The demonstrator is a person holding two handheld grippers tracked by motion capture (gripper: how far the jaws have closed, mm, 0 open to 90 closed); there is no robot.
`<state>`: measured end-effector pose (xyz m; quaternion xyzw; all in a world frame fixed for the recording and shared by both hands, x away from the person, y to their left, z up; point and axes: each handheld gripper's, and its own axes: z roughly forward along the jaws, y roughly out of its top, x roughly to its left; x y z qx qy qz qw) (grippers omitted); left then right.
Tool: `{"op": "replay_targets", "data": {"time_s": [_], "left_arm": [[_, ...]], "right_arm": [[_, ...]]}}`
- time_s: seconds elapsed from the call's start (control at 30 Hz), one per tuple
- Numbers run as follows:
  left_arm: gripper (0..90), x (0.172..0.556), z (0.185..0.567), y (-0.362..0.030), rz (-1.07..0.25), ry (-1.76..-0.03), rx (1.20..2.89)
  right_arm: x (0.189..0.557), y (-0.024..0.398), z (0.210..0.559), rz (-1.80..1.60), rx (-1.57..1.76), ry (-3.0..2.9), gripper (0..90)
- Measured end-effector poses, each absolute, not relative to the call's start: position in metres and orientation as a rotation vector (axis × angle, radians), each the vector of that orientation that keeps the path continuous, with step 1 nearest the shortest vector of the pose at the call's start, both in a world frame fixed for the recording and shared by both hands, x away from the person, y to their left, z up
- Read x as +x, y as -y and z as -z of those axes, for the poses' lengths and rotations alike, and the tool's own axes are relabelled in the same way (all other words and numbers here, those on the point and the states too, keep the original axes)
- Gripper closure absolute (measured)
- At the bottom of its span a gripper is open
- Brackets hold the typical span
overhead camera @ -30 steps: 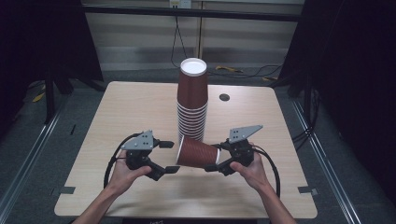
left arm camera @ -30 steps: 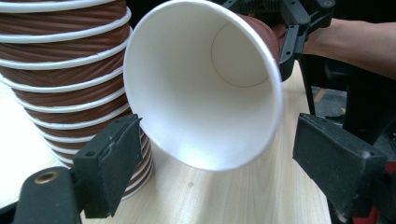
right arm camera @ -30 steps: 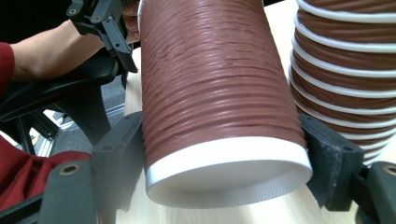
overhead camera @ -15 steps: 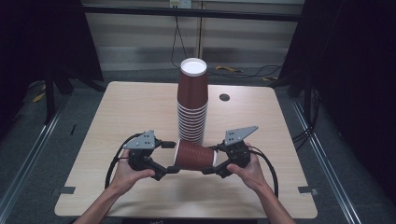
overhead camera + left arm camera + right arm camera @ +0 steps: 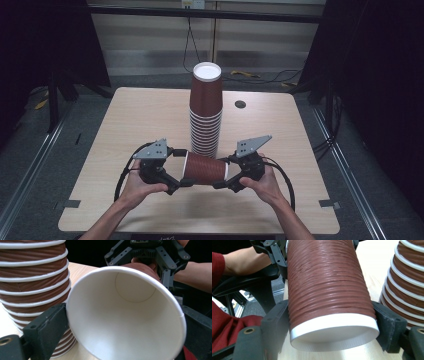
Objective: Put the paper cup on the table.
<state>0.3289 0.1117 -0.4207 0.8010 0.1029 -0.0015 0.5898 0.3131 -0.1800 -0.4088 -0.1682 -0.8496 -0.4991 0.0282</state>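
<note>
Cup (image 5: 205,168) lies sideways above table (image 5: 125,120), just in front of cup stack (image 5: 205,120). Right gripper (image 5: 226,180) clamps cup base; left gripper (image 5: 181,167), jaws just opening, stands around rim. Risk: single grip slips, cup drops, or knocks stack.

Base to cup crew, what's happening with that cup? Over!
Right gripper clamped on loose cup's base end. Left gripper jaws just opening, set around its rim. Cup lying sideways between them. Cup stack close behind, over.
</note>
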Motion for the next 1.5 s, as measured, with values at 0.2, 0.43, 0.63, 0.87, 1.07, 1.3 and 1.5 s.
{"op": "replay_targets", "data": {"time_s": [0.2, 0.43, 0.63, 0.87, 1.07, 1.3, 1.5], "left_arm": [[2.6, 0.328, 0.4222, -0.1089, 0.001, -0.225, 1.87], [2.4, 0.3292, 0.4235, -0.107, 0.02, -0.225, 1.864], [1.9, 0.3294, 0.4241, -0.1053, 0.027, -0.227, 1.862], [3.1, 0.328, 0.422, -0.1047, 0.039, -0.218, 1.873], [4.8, 0.3274, 0.4199, -0.1052, 0.029, -0.205, 1.889], [5.5, 0.3286, 0.4172, -0.105, 0.041, -0.208, 1.904], [6.0, 0.3283, 0.4167, -0.1053, 0.048, -0.212, 1.92]], "right_arm": [[0.3131, 0.1769, 0.4093, 1.538, -0.509, 2.624, 23.8], [0.3129, 0.1768, 0.4098, 1.545, -0.498, 2.619, 23.7], [0.3134, 0.1759, 0.4108, 1.552, -0.493, 2.609, 23.7], [0.3133, 0.1739, 0.4113, 1.551, -0.474, 2.608, 23.7], [0.3138, 0.1737, 0.4137, 1.542, -0.464, 2.6, 23.5], [0.3147, 0.173, 0.4155, 1.54, -0.454, 2.588, 23.1], [0.3143, 0.1744, 0.4141, 1.555, -0.476, 2.582, 18.3]]}}
